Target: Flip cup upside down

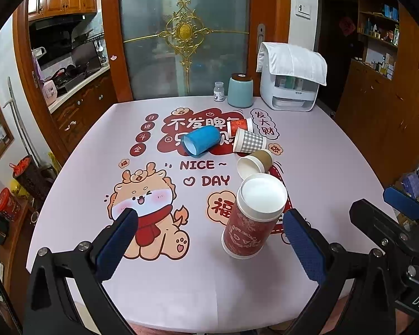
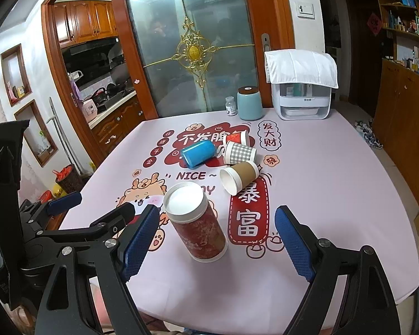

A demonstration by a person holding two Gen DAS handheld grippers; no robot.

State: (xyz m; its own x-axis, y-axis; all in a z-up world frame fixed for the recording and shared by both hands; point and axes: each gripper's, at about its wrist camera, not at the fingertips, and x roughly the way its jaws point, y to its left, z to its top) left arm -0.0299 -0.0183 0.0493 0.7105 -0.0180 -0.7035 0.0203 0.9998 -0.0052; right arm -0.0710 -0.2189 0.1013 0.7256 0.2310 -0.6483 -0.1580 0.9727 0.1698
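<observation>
Pink printed surface: we find the red cup standing on its mouth, axis vertical, between the wide, empty jaws of the right gripper, nearer than the equally wide left gripper.

red cup standing rim-down on the printed tablecloth, left gripper spread wide with nothing between its fingers, four cups lying on their sides beyond, blue cup leftmost
</observation>
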